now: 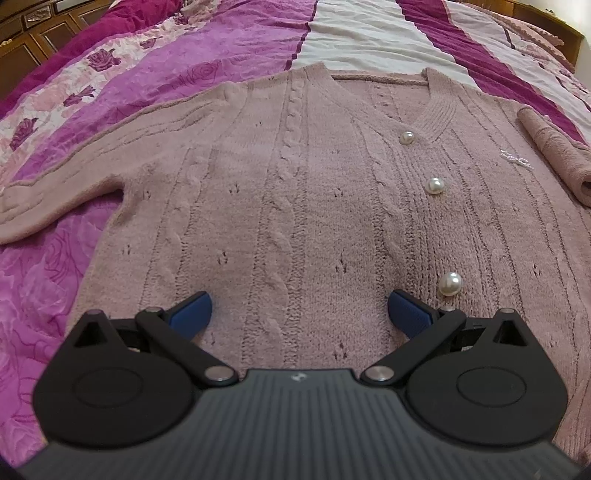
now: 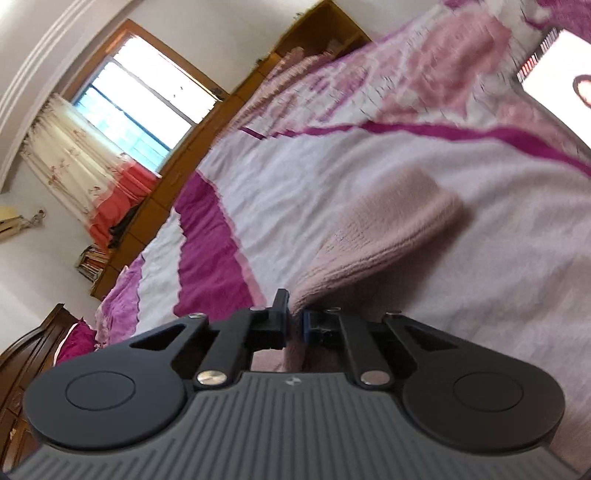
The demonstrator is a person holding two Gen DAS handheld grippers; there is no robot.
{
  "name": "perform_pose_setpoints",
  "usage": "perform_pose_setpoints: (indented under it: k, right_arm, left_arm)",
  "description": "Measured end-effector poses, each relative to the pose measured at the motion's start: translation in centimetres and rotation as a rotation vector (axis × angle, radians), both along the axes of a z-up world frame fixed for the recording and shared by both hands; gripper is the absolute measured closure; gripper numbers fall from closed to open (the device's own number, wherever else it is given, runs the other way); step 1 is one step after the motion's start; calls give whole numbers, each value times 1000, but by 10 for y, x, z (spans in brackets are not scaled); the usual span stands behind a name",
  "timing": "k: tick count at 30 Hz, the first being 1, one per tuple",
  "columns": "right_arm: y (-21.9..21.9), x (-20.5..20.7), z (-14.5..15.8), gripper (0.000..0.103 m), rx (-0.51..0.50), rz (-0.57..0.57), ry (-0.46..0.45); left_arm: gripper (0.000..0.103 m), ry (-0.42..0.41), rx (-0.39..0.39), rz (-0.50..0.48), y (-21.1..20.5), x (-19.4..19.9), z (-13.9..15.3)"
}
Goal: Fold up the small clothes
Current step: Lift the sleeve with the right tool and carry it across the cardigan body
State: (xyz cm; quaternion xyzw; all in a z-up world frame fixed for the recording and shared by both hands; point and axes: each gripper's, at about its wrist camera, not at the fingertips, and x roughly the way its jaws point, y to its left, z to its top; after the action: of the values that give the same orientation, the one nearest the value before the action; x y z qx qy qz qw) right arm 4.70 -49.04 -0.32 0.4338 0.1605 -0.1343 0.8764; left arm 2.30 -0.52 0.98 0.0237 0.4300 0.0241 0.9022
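Observation:
A dusty-pink knitted cardigan point(image 1: 295, 206) with pearl buttons point(image 1: 435, 185) lies flat, front up, on the bed. Its left sleeve point(image 1: 55, 184) stretches out to the left; its right sleeve point(image 1: 554, 155) is folded in over the body at the right. My left gripper point(image 1: 299, 314) is open, its blue pads point(image 1: 192, 312) hovering over the lower body of the cardigan. In the right wrist view my right gripper point(image 2: 294, 325) is shut on a fold of the pink knit point(image 2: 376, 240) and holds it lifted above the bedspread.
The bed is covered by a magenta, pink and white floral bedspread point(image 1: 155, 74). A wooden headboard point(image 1: 37, 33) stands at the back left. In the right wrist view there is a window point(image 2: 144, 110) with curtains and a wooden ledge beside the bed.

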Motion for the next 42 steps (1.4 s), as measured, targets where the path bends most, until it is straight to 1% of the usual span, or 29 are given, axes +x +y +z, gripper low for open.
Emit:
perform_pose_setpoints:
  k: [6, 12, 19, 23, 28, 34, 38, 42]
  right_arm:
    - [4, -14, 38, 97, -67, -4, -74]
    - [4, -34, 86, 97, -119, -9, -162]
    - [25, -51, 139, 97, -235, 2, -234]
    - [42, -51, 158, 97, -251, 38, -249]
    - [74, -47, 176, 97, -270, 84, -262]
    - [118, -30, 202, 97, -281, 156, -279]
    - [162, -20, 220, 97, -314, 218, -289]
    - [212, -5, 225, 97, -342, 270, -272]
  left_arm:
    - [0, 3, -9, -6, 2, 1, 2]
    - [0, 3, -31, -14, 7, -1, 9]
    - [0, -48, -31, -18, 16, -5, 27]
    - [0, -65, -51, -8, 26, -4, 37]
    - [0, -90, -61, 8, 39, -6, 47]
    - [0, -131, -64, 36, 56, -10, 55]
    - [0, -145, -76, 56, 67, -12, 58]
    - [0, -156, -72, 71, 77, -14, 59]
